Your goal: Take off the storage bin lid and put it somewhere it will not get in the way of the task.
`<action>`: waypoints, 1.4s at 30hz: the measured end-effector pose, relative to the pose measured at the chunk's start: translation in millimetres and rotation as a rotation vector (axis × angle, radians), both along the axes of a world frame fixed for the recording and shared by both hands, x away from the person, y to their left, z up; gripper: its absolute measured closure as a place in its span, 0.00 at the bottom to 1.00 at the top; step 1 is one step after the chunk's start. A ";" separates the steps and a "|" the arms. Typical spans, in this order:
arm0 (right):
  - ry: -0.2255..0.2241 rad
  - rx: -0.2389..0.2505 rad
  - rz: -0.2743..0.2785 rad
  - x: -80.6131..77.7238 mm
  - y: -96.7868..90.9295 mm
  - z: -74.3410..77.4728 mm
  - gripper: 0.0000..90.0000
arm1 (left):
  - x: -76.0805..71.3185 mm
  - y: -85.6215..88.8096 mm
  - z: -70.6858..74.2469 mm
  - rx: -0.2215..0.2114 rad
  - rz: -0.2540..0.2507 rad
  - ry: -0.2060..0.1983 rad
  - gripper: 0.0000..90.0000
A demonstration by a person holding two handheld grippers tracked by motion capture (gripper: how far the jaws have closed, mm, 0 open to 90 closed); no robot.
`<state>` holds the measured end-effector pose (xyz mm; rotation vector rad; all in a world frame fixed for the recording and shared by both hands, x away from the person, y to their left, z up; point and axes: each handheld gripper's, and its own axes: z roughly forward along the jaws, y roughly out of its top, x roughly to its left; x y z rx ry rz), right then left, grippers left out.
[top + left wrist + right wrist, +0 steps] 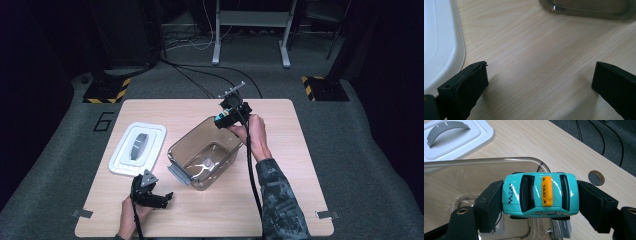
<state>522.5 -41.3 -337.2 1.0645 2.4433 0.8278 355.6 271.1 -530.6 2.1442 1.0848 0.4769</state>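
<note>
Two tools: I work one per hand.
Right tool [540, 195]: clenched on the toy taxi [539, 192], nose to tail across the jaws.
Taxi: above the far rim of the clear bin [204, 152]; bin lies just below.
Left tool [159, 196]: released, idle near the white lid [137, 147] on the table [280, 200].

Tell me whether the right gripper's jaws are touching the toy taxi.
Touching. In the right gripper view, the right gripper has both jaws pressed against the ends of the toy taxi, above the clear bin.
</note>
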 end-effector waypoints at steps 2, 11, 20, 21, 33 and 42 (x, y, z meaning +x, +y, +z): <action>0.008 -0.006 0.007 1.7 3.5 -1.6 0.27 | 0.0 -0.3 -0.2 -0.005 0.001 -0.001 0.00; 0.059 -0.040 0.021 7.8 19.0 -9.6 0.27 | 0.0 -0.1 -0.1 -0.003 0.002 0.001 0.00; 0.091 -0.047 0.036 13.5 29.3 -18.8 0.27 | 0.1 0.2 0.1 0.002 -0.004 0.002 0.00; 0.092 -0.043 0.033 14.1 30.4 -20.0 0.27 | 0.0 0.2 0.1 0.002 -0.002 0.001 0.00; 0.137 -0.061 0.048 19.0 40.4 -31.6 0.27 | 0.0 -0.5 -0.4 -0.006 0.003 -0.003 0.00; 0.162 -0.069 0.055 21.6 47.2 -40.5 0.27 | 0.0 -0.4 -0.4 -0.006 0.002 -0.001 0.00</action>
